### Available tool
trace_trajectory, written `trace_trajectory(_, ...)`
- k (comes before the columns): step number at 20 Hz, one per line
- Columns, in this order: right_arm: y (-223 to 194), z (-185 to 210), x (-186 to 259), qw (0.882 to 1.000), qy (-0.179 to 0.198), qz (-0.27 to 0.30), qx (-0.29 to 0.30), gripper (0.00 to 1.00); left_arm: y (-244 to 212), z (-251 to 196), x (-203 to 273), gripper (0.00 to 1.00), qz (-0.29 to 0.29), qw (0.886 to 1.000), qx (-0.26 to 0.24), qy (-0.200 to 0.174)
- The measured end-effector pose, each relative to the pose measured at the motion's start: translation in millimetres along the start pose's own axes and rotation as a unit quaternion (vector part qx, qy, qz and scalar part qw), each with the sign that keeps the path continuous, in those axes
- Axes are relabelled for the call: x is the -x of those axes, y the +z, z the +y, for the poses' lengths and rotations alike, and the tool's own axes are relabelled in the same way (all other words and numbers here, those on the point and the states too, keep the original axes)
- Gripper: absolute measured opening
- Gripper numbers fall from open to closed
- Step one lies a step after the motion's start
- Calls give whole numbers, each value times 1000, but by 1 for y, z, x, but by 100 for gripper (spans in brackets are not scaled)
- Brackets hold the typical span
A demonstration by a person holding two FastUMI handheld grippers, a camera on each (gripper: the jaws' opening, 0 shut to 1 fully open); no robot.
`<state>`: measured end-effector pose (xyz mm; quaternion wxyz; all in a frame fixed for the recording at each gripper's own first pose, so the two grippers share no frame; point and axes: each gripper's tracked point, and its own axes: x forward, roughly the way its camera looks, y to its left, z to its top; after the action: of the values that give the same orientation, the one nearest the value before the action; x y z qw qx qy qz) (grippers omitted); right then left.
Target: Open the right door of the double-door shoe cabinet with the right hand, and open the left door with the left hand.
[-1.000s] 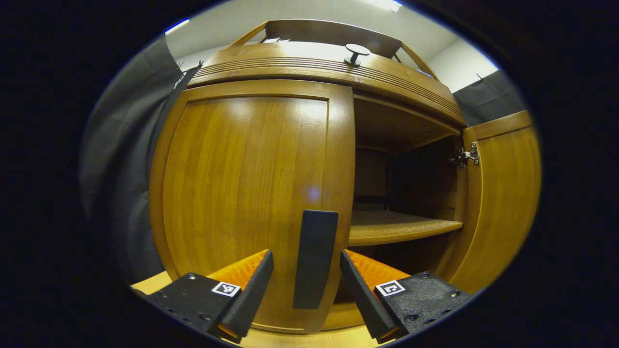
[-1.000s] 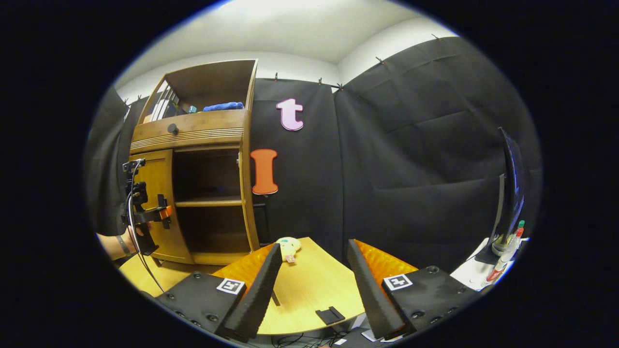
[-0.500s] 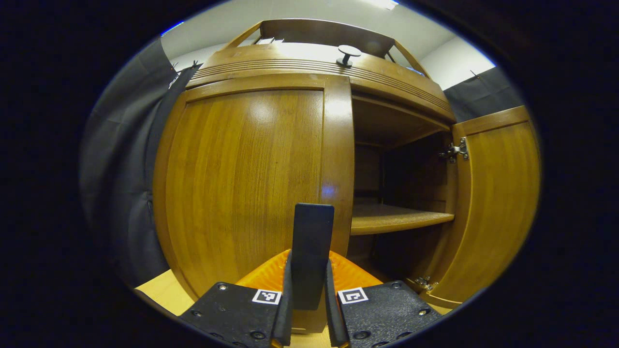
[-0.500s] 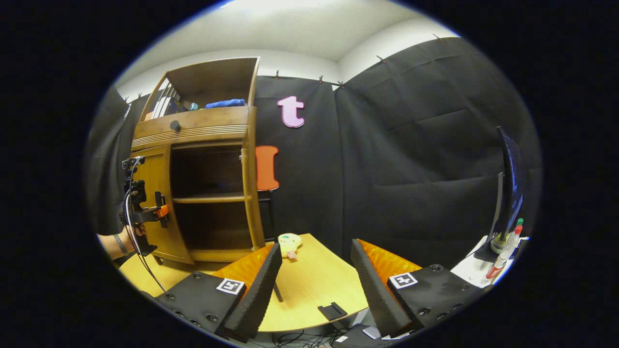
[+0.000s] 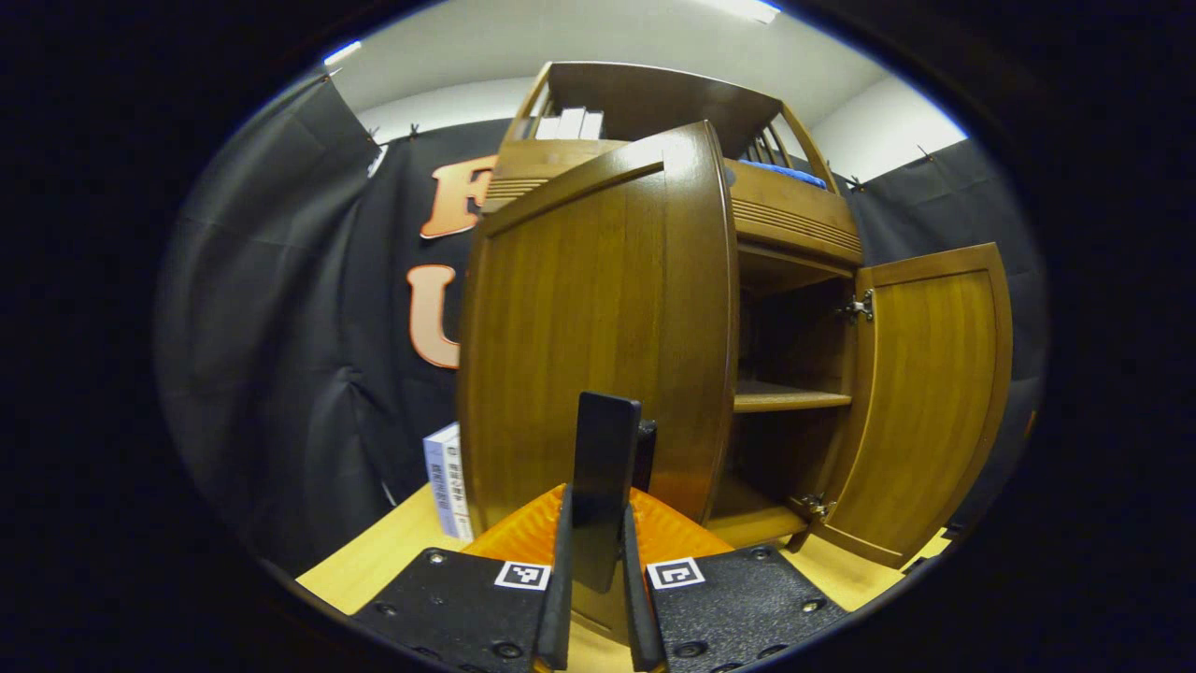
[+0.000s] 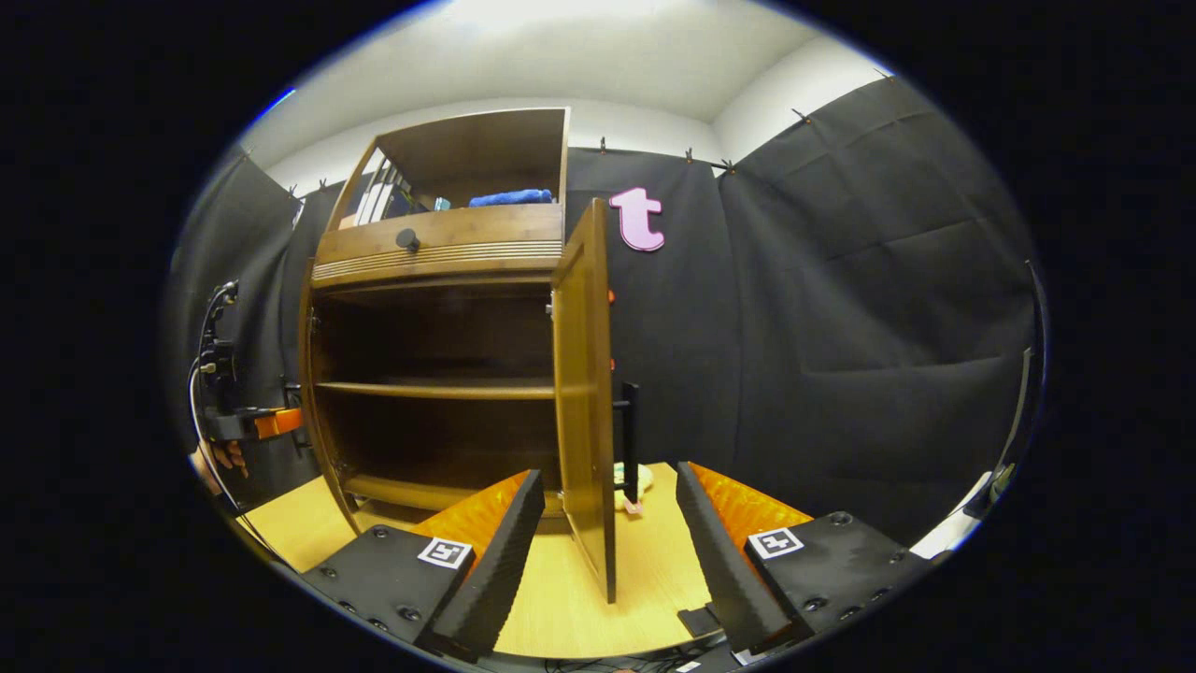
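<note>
In the left gripper view the wooden shoe cabinet's left door (image 5: pixel 598 318) stands swung out towards me. My left gripper (image 5: pixel 595 533) is shut on its black bar handle (image 5: pixel 603 467). The right door (image 5: pixel 934 402) hangs wide open, baring the inner shelf (image 5: pixel 790 400). In the right gripper view the cabinet (image 6: pixel 439 374) is open on both sides. Its right door (image 6: pixel 584 402) is edge-on, with its black handle (image 6: pixel 631 439) on the far face. My right gripper (image 6: pixel 607 477) is open and holds nothing, short of that door. The left gripper (image 6: pixel 248 425) shows at the far left by the left door.
A drawer with a round knob (image 6: pixel 407 239) tops the doors; books (image 6: pixel 378 198) and a blue cloth (image 6: pixel 509 197) lie above it. A small plush toy (image 6: pixel 643 479) rests on the wooden table (image 6: pixel 561 598) behind the right door. A book (image 5: pixel 448 481) leans by the cabinet's left side.
The left gripper shut on the left door's handle and pulled that door open. The right gripper stayed open while its view turned towards the cabinet and the right door.
</note>
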<state>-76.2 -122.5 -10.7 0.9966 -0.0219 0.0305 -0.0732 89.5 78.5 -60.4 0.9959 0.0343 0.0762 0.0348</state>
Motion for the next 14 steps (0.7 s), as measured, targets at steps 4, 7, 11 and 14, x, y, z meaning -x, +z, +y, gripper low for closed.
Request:
trace_trajectory(4,14,13,-20,1000,22,-7,15,82,6,44,20,15,-13,999,-9,45)
trace_trajectory(7,22,23,-22,999,31,-17,-1,93,9,95,32,4,-17,997,-3,75)
trace_trajectory(11,24,33,-27,999,32,-16,-14,92,11,121,35,4,-26,999,41,17)
trace_trajectory(14,24,38,-36,999,33,-14,-20,93,12,134,31,3,-29,999,19,-22)
